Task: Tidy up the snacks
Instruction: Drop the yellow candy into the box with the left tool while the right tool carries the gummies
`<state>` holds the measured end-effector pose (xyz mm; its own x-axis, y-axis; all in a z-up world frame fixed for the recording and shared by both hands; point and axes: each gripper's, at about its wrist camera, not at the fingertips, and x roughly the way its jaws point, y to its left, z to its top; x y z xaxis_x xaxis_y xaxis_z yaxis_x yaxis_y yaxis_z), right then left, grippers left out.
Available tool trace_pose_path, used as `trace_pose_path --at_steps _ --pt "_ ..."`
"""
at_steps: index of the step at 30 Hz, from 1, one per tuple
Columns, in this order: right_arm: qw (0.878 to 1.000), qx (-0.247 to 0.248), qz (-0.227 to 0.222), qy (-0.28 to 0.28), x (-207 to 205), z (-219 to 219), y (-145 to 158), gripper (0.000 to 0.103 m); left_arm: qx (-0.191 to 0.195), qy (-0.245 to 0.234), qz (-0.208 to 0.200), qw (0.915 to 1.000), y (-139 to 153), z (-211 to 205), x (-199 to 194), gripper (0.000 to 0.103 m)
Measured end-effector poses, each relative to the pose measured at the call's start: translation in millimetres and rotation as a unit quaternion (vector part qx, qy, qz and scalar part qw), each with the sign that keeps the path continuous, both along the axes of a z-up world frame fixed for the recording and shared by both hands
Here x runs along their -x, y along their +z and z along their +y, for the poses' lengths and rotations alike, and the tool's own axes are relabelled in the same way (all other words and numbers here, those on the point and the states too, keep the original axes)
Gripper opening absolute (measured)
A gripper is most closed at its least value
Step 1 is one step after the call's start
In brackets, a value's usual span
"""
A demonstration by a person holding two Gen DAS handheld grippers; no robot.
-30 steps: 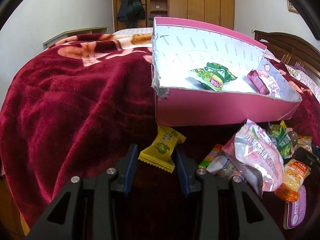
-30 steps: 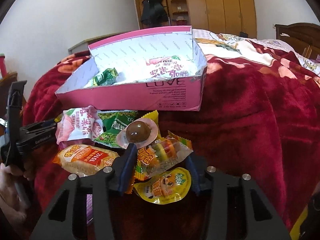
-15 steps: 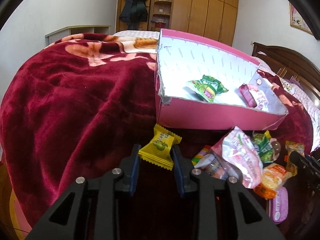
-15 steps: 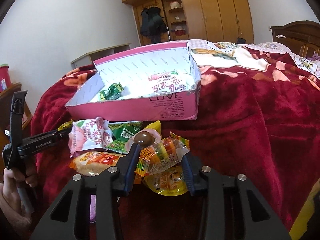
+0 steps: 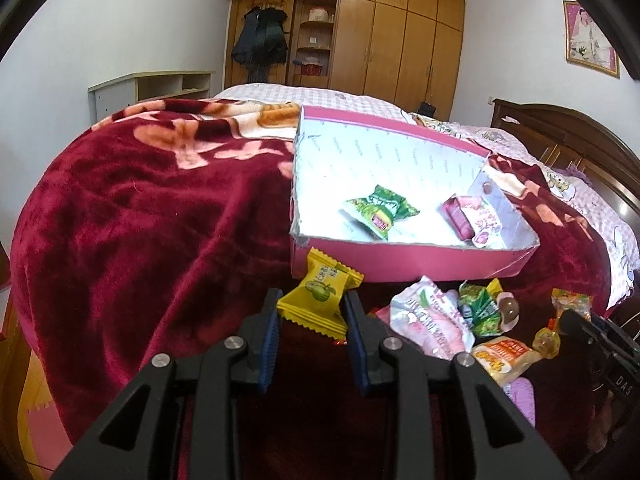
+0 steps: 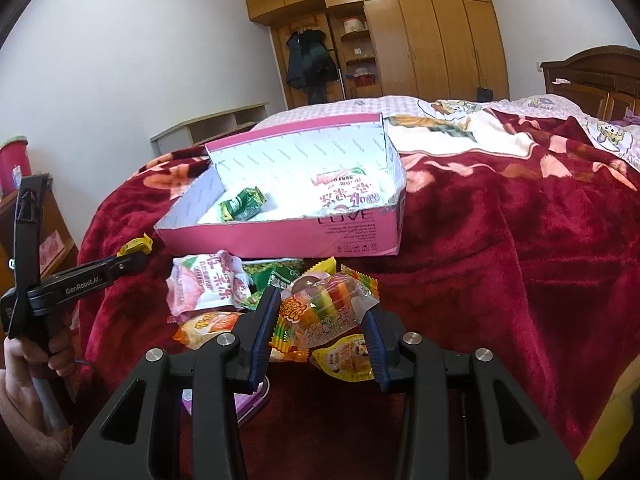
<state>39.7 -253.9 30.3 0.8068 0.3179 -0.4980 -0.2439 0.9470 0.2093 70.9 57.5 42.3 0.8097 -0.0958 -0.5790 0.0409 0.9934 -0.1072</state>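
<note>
My left gripper (image 5: 311, 312) is shut on a yellow snack packet (image 5: 318, 300) and holds it above the blanket, just before the pink box (image 5: 400, 266). The box holds a green packet (image 5: 378, 210) and a pink packet (image 5: 468, 220). My right gripper (image 6: 320, 316) is shut on a clear orange gummy packet (image 6: 324, 314), raised over the snack pile. The left gripper also shows in the right wrist view (image 6: 132, 262), left of the pink box (image 6: 280, 236). Loose snacks lie before the box: a pink-white bag (image 6: 204, 284), green packets (image 6: 268, 276).
A dark red blanket (image 5: 140, 220) covers the bed. A yellow pouch (image 6: 348, 362), an orange packet (image 6: 204, 326) and a purple tray (image 6: 248, 400) lie under my right gripper. A wooden headboard (image 5: 568, 136) stands at right; wardrobes (image 5: 380, 28) stand behind.
Both grippers have closed on their packets and lifted them off the blanket. The cameras have risen and tilted, so the box now sits lower in view.
</note>
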Motion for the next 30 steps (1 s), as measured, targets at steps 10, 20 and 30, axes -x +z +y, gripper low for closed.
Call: trace_pose_path --at_steps 10,20,30 --pt "1.0 -0.006 -0.009 0.001 3.5 0.4 7.3 0.041 -0.004 -0.005 -0.014 0.9999 15.4 -7.5 -3.7 0.032" --pt "1.0 -0.007 -0.007 -0.002 3.8 1.6 7.3 0.041 -0.015 -0.009 -0.03 0.9994 30.5 -18.8 -36.8 0.032" --pt "1.0 0.001 -0.009 -0.009 -0.9 -2.0 12.5 0.041 -0.024 -0.006 -0.021 0.9995 26.0 -23.9 -78.0 0.032"
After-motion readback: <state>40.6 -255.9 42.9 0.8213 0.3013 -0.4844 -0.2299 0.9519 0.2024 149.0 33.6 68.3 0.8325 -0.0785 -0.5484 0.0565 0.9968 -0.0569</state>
